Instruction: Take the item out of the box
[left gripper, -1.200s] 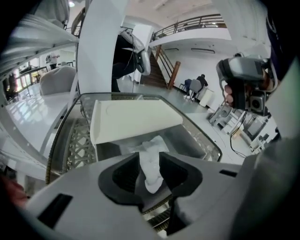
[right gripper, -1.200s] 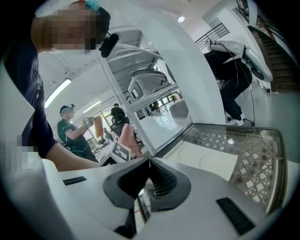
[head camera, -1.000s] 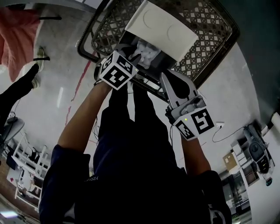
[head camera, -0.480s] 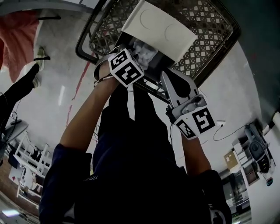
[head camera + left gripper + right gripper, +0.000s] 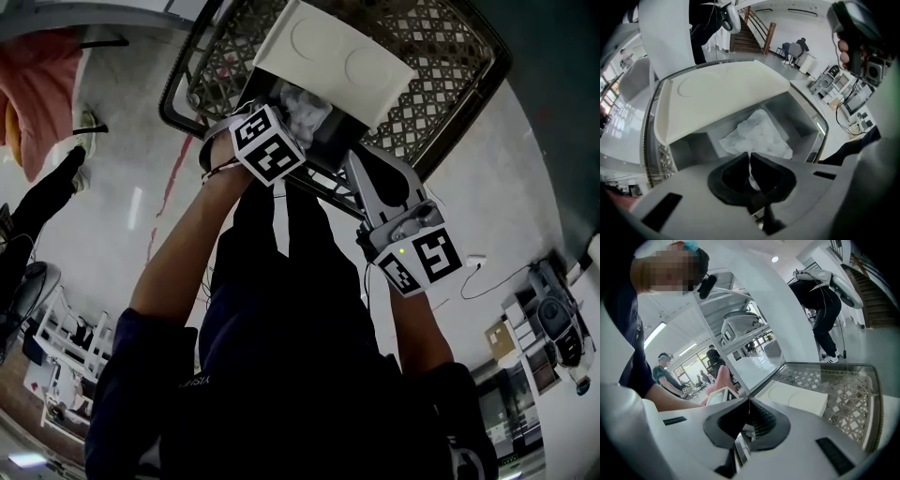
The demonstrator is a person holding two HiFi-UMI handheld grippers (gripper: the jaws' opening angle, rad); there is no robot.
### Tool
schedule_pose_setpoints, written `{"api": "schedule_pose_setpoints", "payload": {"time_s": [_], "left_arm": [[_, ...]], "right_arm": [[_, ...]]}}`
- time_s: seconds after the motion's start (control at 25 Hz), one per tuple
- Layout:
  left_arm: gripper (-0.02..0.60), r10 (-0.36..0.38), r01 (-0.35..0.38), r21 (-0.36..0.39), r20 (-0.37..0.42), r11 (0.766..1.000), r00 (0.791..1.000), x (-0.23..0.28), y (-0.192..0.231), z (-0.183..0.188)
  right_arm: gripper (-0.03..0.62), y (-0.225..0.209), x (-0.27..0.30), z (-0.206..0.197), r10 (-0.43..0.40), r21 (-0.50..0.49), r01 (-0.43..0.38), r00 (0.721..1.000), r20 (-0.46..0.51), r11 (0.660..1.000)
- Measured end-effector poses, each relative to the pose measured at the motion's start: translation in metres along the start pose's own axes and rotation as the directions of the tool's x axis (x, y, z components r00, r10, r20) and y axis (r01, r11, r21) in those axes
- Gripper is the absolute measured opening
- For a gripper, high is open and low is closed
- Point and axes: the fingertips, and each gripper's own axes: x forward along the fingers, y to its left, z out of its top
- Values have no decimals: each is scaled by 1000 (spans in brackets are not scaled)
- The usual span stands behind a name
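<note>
Closing on the crumpled white wrapped item [image 5: 758, 135], the left gripper [image 5: 749, 158] pinches its near edge inside the open grey box [image 5: 806, 124]; the right gripper [image 5: 749, 401] has its jaw tips together.

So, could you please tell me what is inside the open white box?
A crumpled white wrapping lies inside the box, and the left hand-held gripper is closing its jaws on an edge of it. Whatever the wrapping holds is covered, as is the box floor.
</note>
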Motion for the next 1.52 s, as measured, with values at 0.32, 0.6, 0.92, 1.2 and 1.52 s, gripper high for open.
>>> {"api": "schedule_pose_setpoints", "payload": {"time_s": [0.32, 0.6, 0.92, 1.2, 1.52], "left_arm": [[9, 33, -25, -58, 132, 998, 991, -36, 9, 17], [6, 41, -18, -103, 226, 994, 973, -94, 14, 18], [6, 139, -109, -96, 406, 989, 903, -191, 22, 53], [6, 225, -201, -106, 560, 974, 797, -324, 12, 49], [6, 269, -267, -109, 671, 957, 691, -418, -7, 63]], "right_arm": [[21, 2, -2, 10, -3, -12, 4, 999, 33, 1000], [21, 28, -5, 36, 4, -49, 0, 997, 73, 999], [21, 60, -18, 73, 13, -108, 2, 990, 138, 994], [21, 135, -45, 124, 35, -204, 13, 972, 232, 979], [21, 174, -78, 172, 52, -276, 40, 946, 319, 960]]}}
